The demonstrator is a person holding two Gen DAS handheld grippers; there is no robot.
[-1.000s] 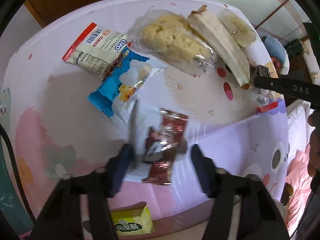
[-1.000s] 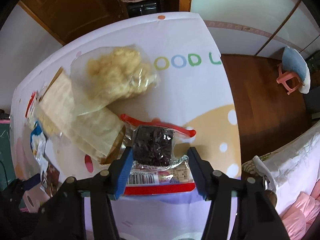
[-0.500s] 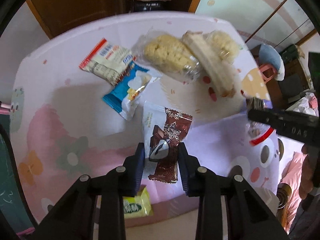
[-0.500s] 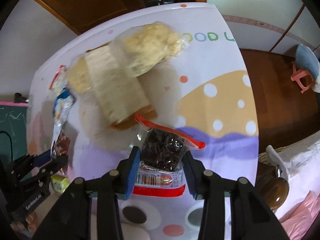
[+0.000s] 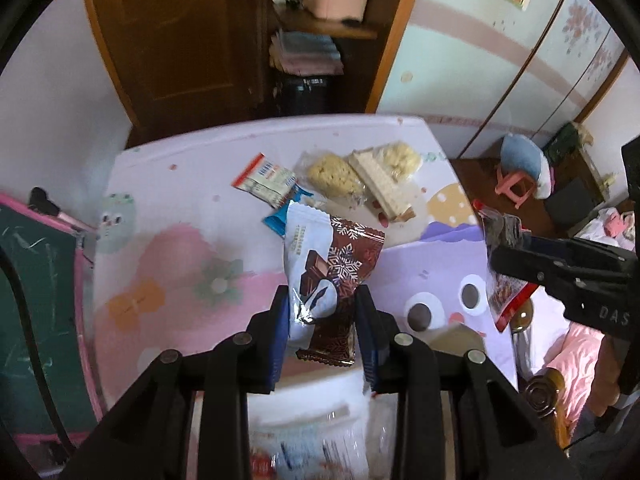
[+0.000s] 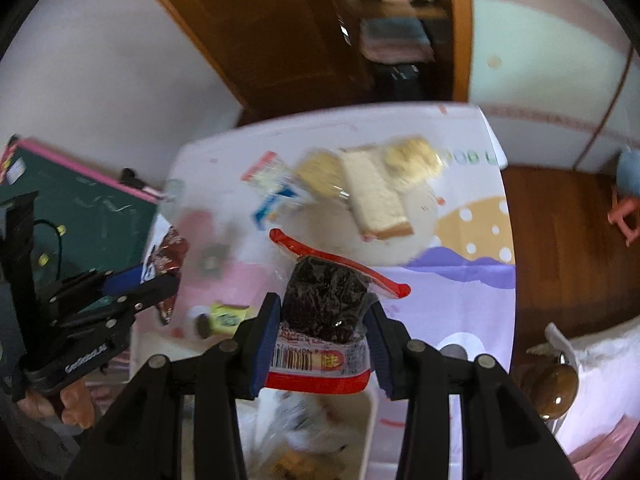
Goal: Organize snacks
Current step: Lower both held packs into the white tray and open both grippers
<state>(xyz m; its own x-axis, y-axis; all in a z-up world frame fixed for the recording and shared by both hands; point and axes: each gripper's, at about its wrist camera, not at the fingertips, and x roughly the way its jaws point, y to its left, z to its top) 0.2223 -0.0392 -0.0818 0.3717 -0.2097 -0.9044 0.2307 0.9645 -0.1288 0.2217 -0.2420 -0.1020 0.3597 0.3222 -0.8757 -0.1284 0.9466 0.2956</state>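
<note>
Brown-and-white chocolate wrapper (image 5: 328,276) is sitting clenched in the left tool (image 5: 322,334), held off the counter (image 5: 168,184). Right tool (image 6: 322,342) is gripping a dark snack pouch (image 6: 324,308) likewise, both hanging over a white bin (image 6: 370,412), probably for dropping in.

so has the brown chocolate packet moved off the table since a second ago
Yes. The brown chocolate packet, clamped in the left tongs, has gone up: the table and the snacks left on it now look smaller and farther below.
</note>
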